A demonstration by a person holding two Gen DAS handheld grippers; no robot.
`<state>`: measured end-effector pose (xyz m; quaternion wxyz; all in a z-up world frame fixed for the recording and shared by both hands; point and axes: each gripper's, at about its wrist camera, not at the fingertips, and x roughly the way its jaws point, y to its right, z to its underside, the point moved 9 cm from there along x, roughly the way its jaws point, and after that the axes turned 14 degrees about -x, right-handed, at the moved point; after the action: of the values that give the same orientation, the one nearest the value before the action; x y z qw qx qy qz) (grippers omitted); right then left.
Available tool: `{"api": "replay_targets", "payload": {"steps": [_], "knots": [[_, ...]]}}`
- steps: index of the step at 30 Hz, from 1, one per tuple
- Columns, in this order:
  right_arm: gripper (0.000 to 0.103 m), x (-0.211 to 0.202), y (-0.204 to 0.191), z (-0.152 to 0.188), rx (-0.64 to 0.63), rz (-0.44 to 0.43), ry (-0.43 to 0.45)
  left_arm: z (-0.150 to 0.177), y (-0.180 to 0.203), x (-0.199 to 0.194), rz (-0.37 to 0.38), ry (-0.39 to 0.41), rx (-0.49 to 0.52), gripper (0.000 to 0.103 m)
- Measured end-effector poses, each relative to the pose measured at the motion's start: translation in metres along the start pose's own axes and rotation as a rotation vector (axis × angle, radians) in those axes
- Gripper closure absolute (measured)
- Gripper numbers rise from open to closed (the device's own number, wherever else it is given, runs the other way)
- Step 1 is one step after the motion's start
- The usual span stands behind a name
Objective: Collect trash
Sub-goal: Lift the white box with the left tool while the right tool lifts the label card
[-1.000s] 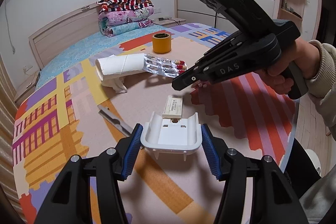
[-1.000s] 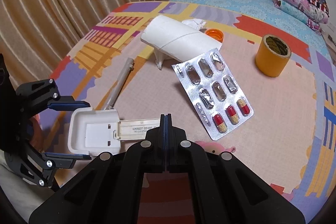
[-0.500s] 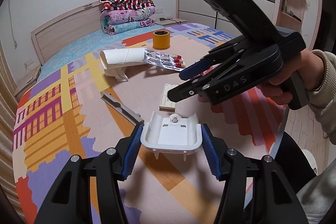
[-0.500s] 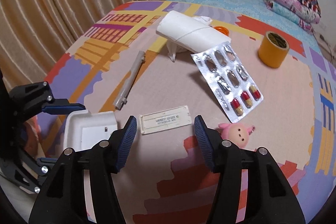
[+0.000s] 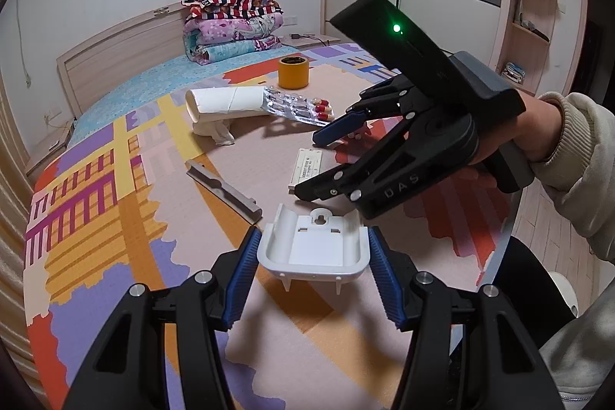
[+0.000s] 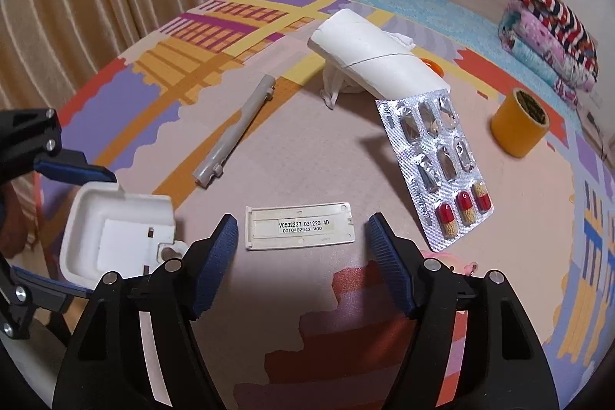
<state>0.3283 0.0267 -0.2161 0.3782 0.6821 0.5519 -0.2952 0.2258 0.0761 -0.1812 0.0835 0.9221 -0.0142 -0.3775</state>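
Jaws of the left gripper (image 5: 312, 269) clamp the sides of a white plastic housing (image 5: 313, 248), held above the colourful bench (image 5: 115, 218). Jaws of the right gripper (image 6: 302, 258) have just been opening and now stand wide, pads on neither side touching the flat white cover strip (image 6: 300, 226) that lies on the bench between them. Near it lie a grey bar (image 6: 234, 135), a white tube (image 6: 374, 54), a blister pack (image 6: 434, 166) with three red-yellow capsules, and an orange tape roll (image 6: 519, 127)
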Motion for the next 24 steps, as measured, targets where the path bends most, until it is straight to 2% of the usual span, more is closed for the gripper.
{"api": "replay_targets", "payload": {"steps": [3, 4, 5, 12, 24], "knots": [[0.036, 0.0, -0.001, 0.0, -0.018, 0.019, 0.006, 0.0, -0.001, 0.001, -0.003, 0.0, -0.001, 0.049], [0.044, -0.001, 0.0, 0.0, -0.015, 0.022, 0.011, 0.0, -0.001, 0.001, -0.004, -0.001, -0.002, 0.049], [0.046, -0.003, 0.002, 0.001, -0.008, 0.024, 0.016, 0.0, -0.001, 0.0, -0.003, -0.001, -0.002, 0.049], [0.047, -0.007, 0.001, -0.002, 0.012, 0.01, 0.026, 0.0, 0.001, -0.005, -0.009, 0.01, -0.005, 0.049], [0.047, -0.071, -0.014, 0.003, 0.019, 0.059, 0.105, -0.002, 0.026, -0.042, -0.011, 0.068, 0.016, 0.049]]}}
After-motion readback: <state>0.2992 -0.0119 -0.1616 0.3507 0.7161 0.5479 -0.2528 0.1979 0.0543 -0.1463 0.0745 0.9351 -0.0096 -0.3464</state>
